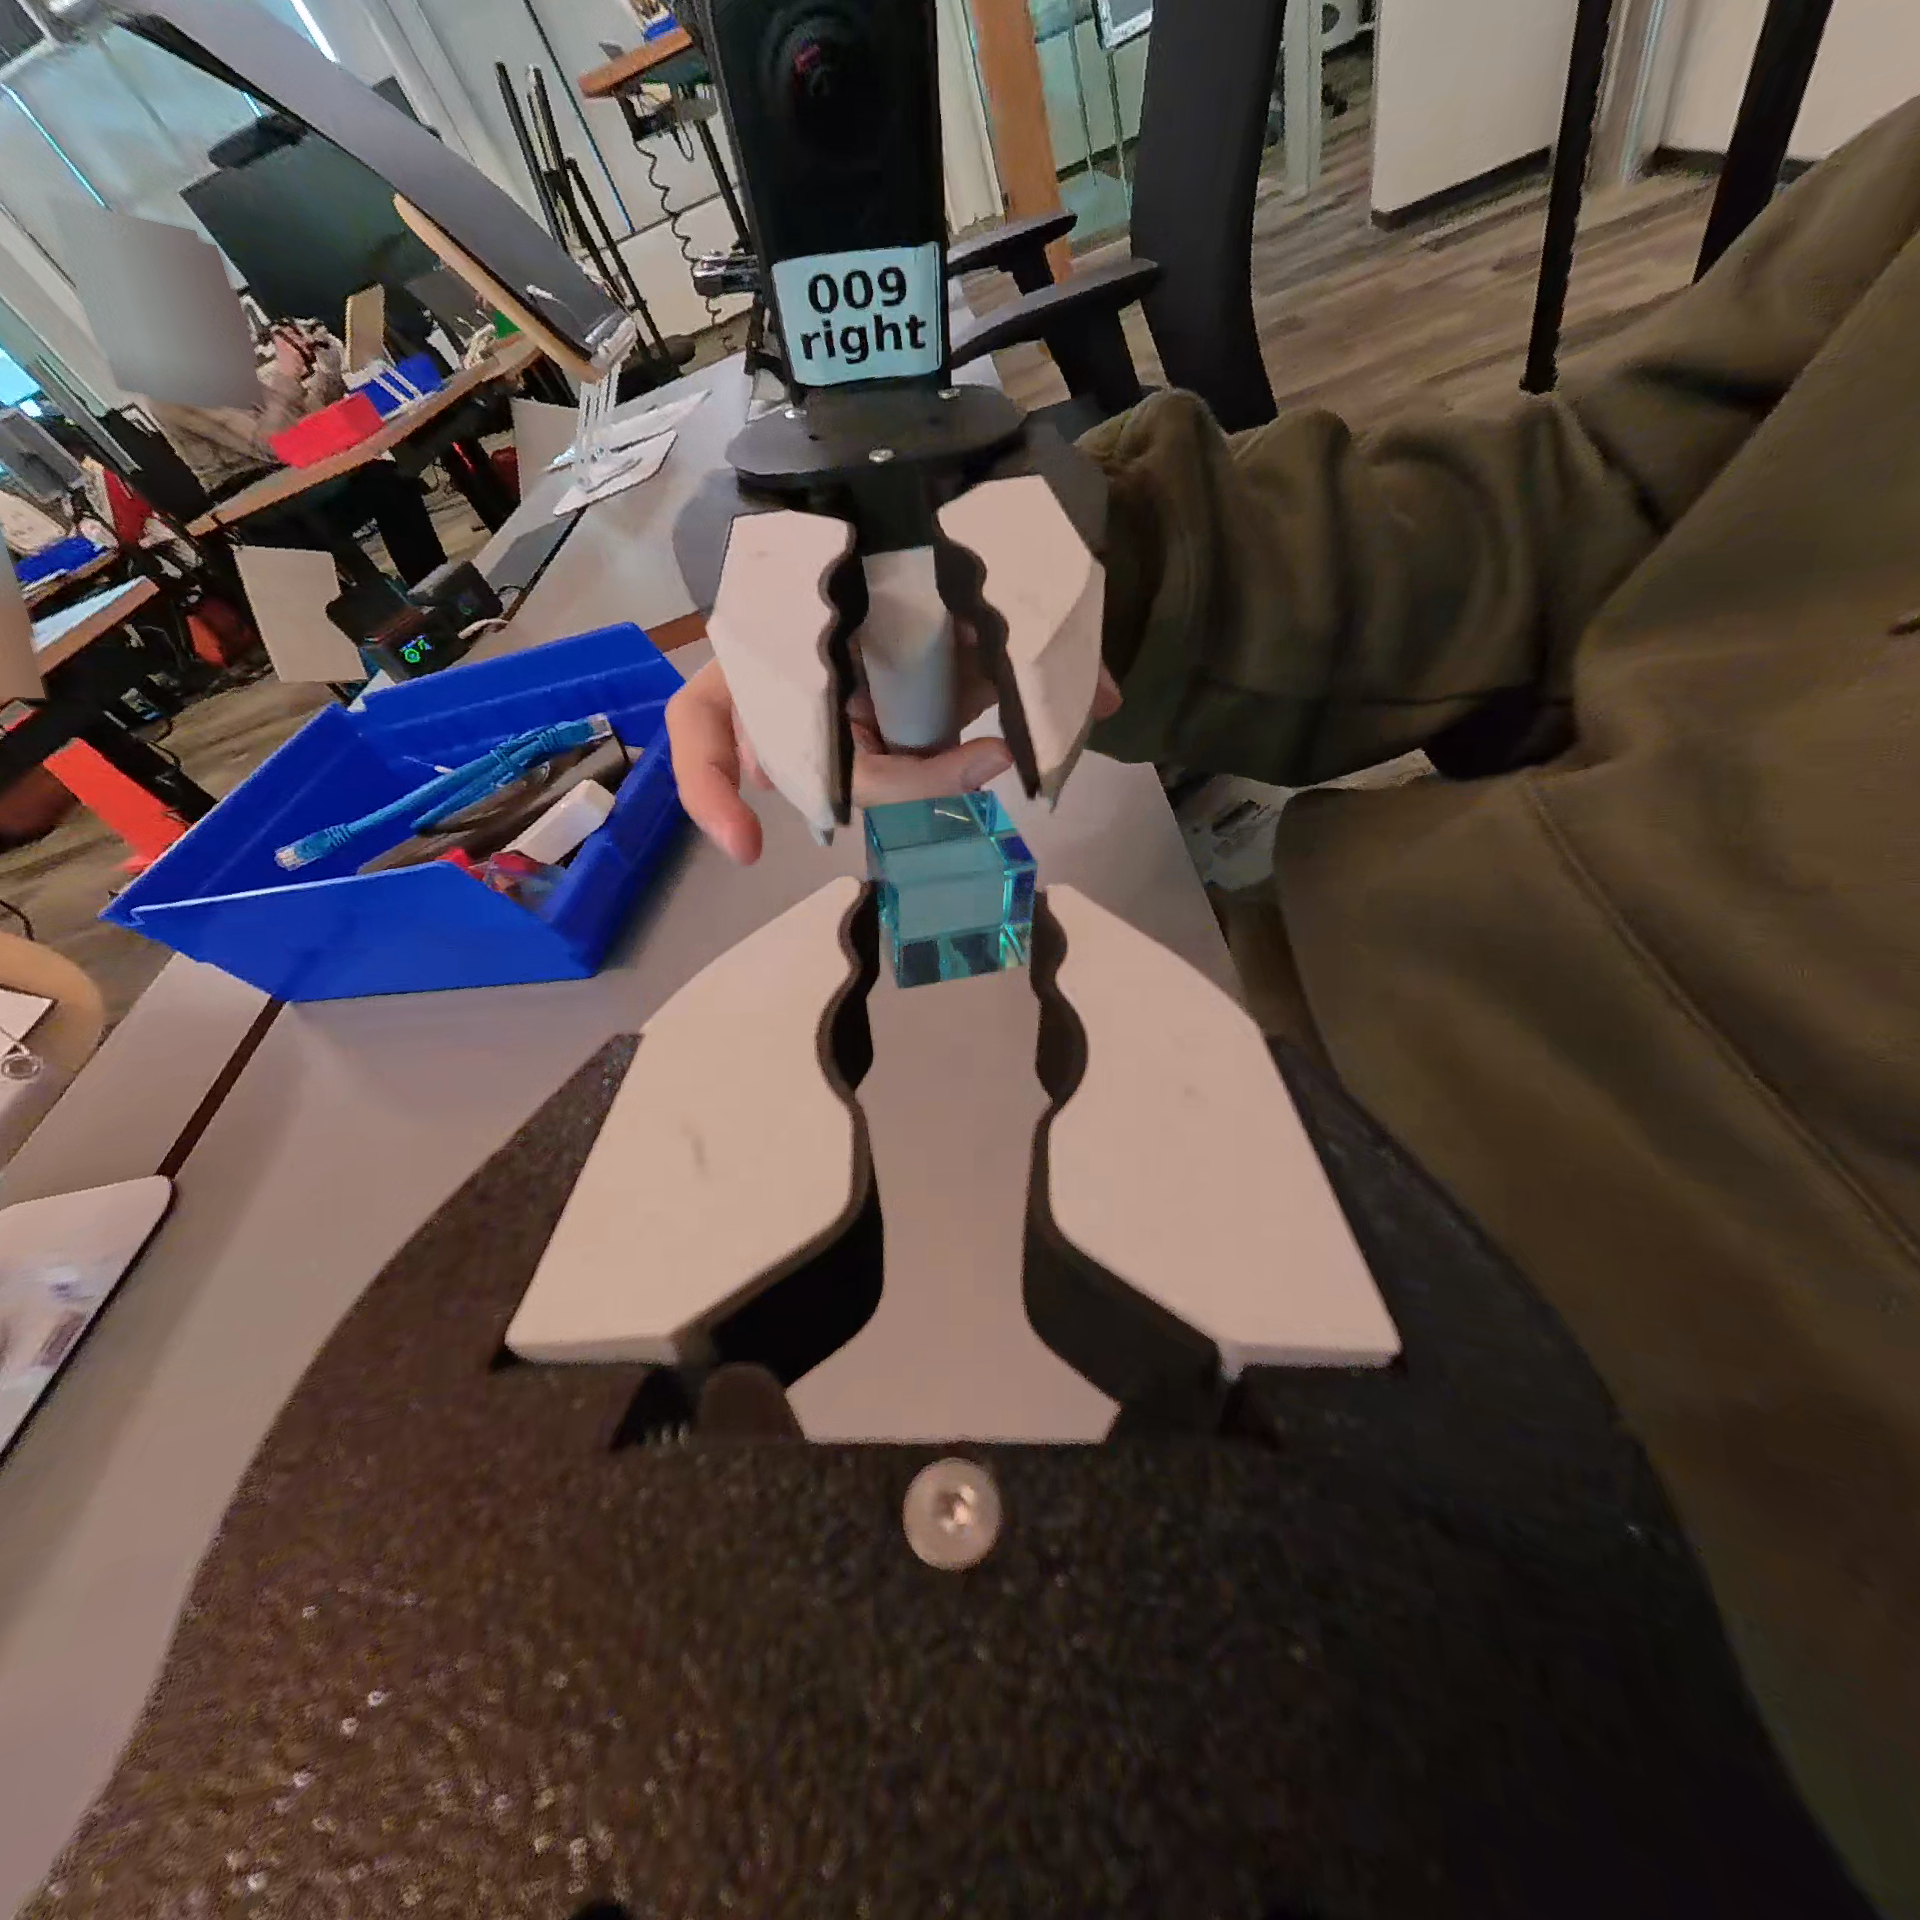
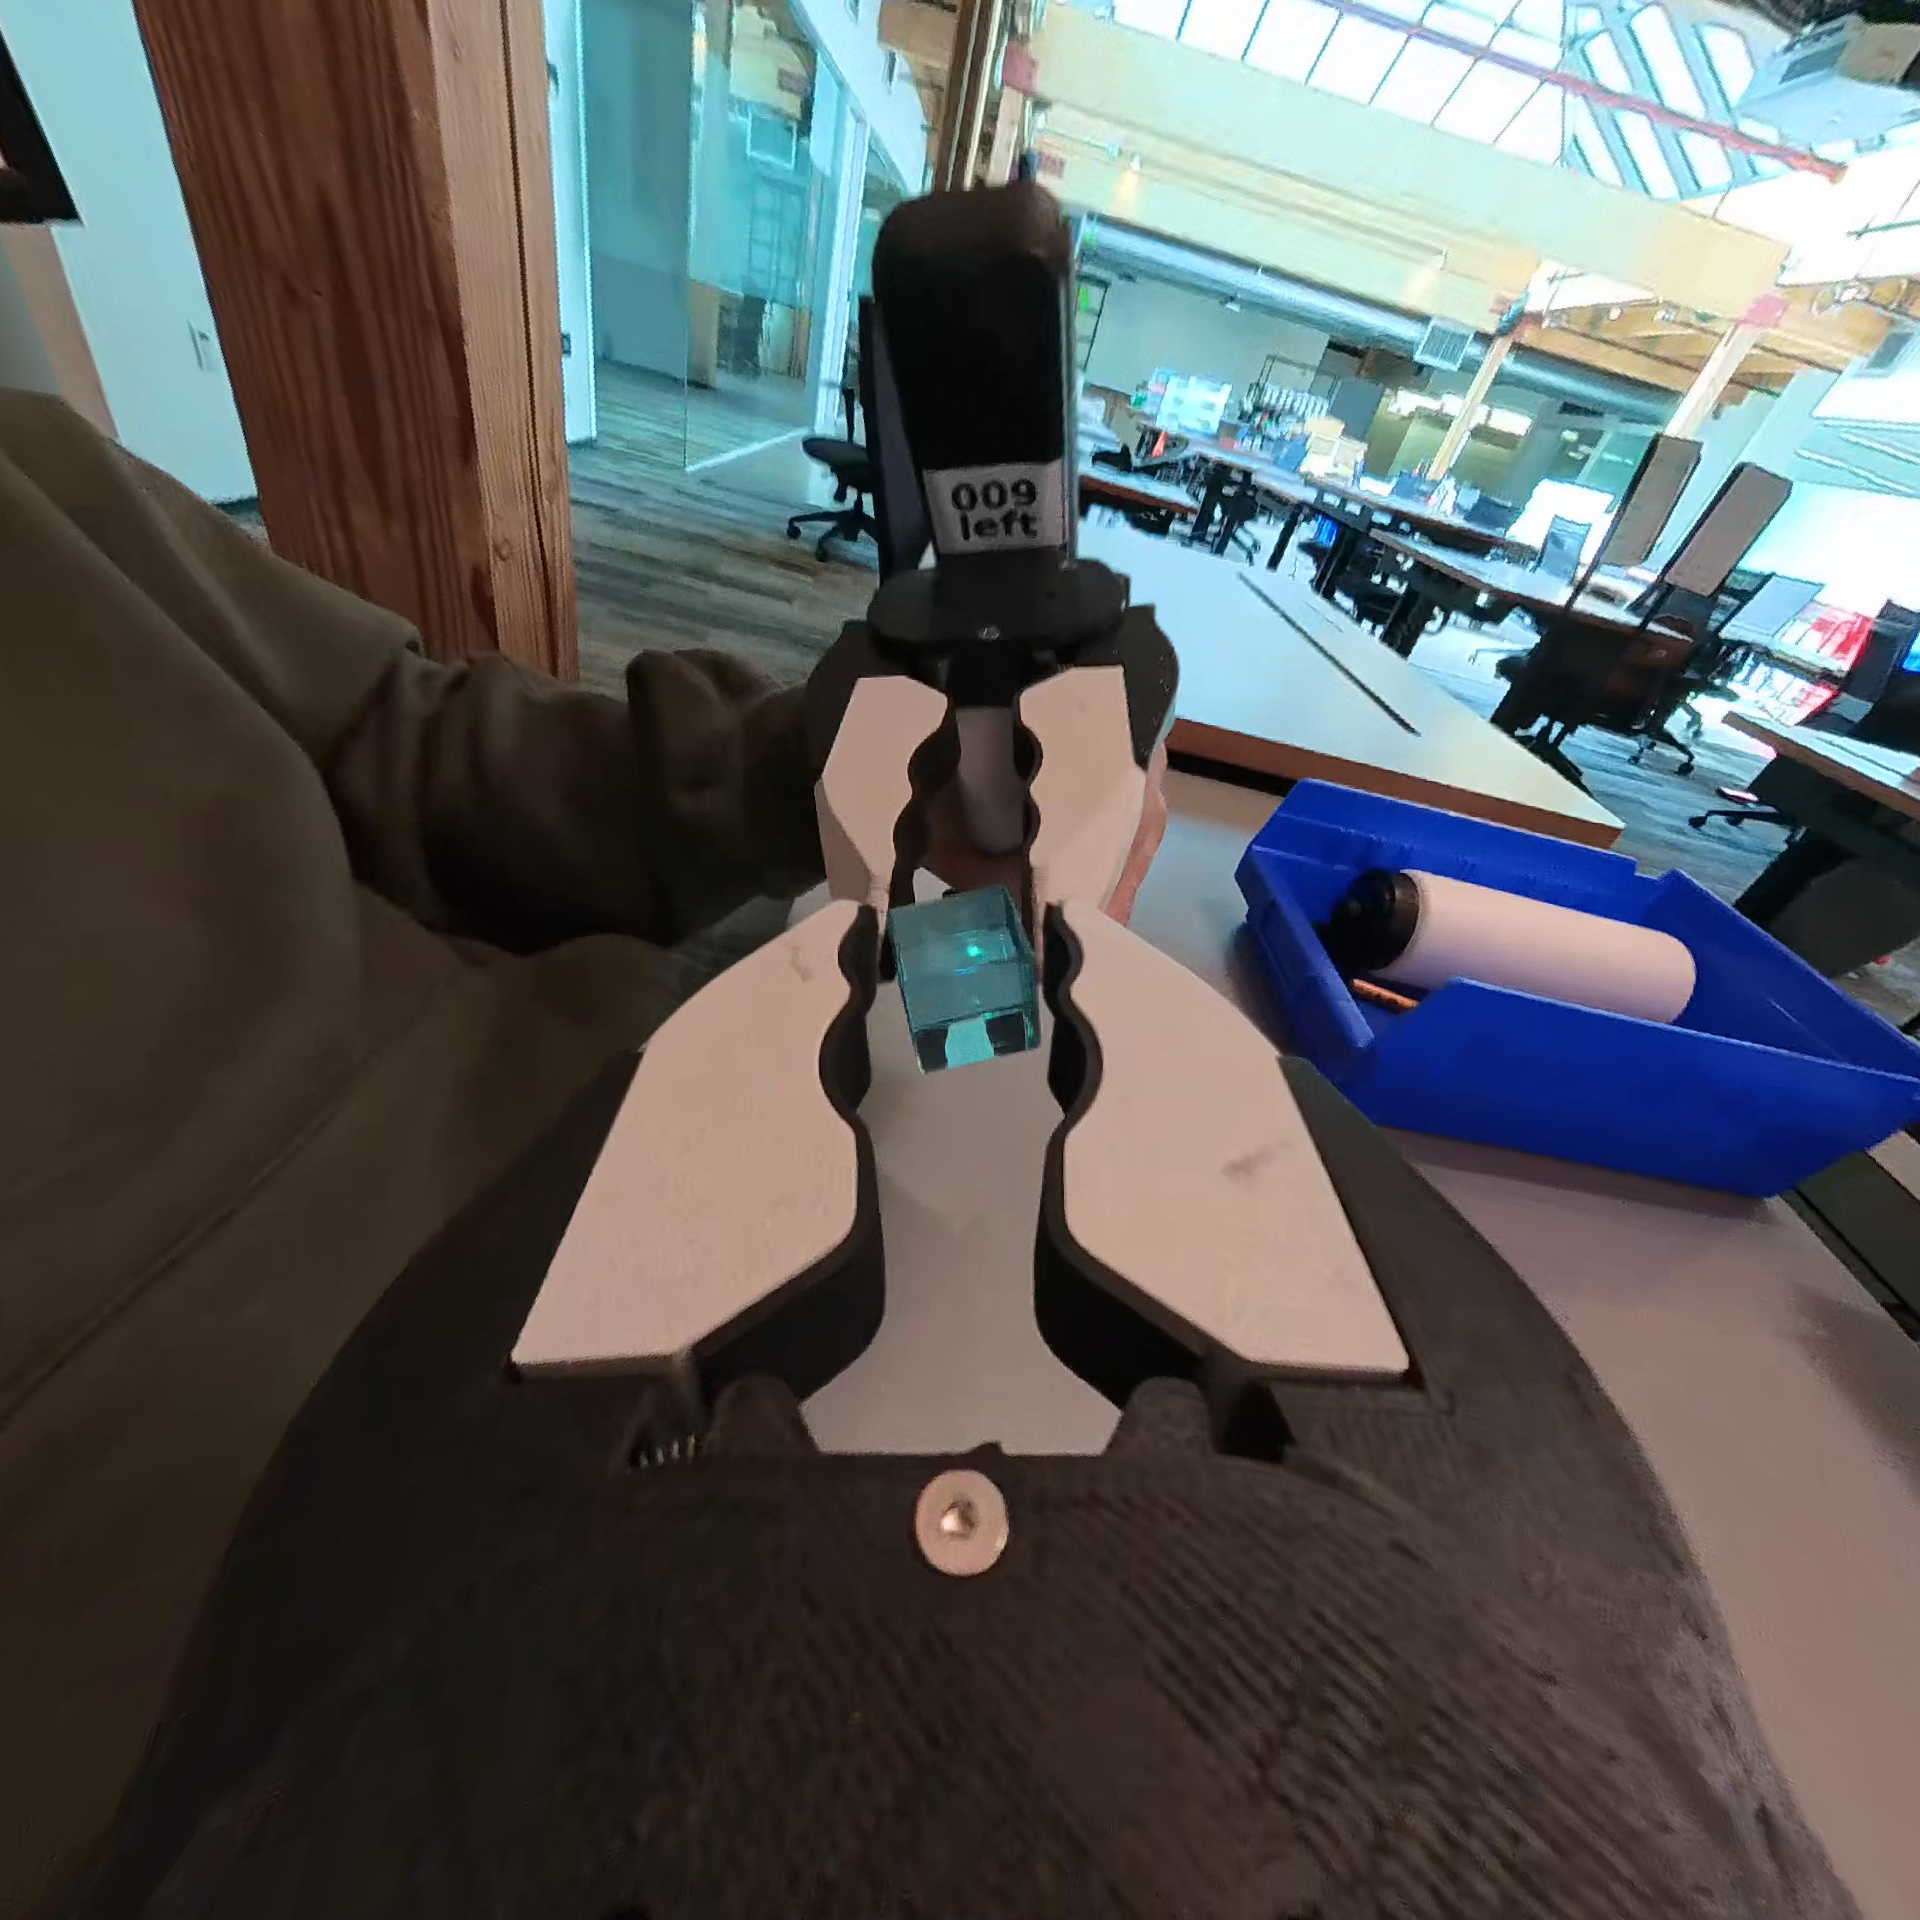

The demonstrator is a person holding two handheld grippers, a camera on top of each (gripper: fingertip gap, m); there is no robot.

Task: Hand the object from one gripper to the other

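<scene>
Left claw [image 1: 951, 914] around cube [image 1: 951, 883]

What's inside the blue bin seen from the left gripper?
The blue bin holds a blue network cable and a white block; its front wall hides whatever lies lower.

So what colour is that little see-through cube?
The small clear cube is turquoise blue, clearest in the left wrist view.

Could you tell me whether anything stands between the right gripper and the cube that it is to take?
Nothing visible does. The teal cube, gripped at the tips of the left gripper, already sits between the fingers of the right gripper. Whether they press on it cannot be told.
</scene>
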